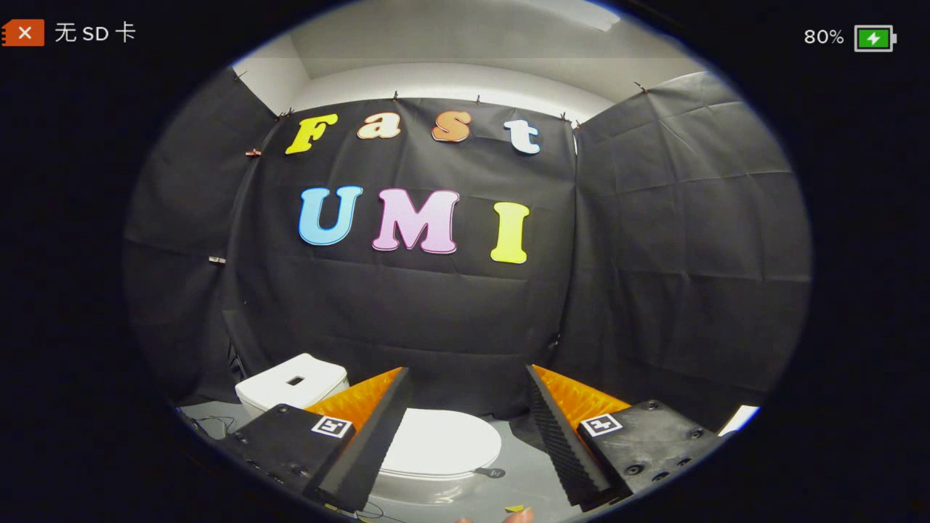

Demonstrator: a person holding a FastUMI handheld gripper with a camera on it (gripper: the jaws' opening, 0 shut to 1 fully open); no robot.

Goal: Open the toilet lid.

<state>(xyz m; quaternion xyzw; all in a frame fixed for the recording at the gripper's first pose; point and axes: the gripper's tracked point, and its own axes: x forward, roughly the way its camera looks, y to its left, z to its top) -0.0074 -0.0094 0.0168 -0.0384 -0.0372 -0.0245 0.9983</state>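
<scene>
Nothing is done yet: the white oval plastic toilet lid lies flat and closed (beyond the fingers, toward 11 o'clock), and the gripper gapes wide, holding nothing; reaching and lifting remain.

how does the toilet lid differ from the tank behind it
The toilet lid is a rounded oval lying flat and closed; the tank is a boxy block with squared corners. The lid's top is plain, while the tank's top has a small dark rectangular mark. The lid lies between the open gripper's fingers; the tank sits beyond the left finger. Both are white.
</scene>
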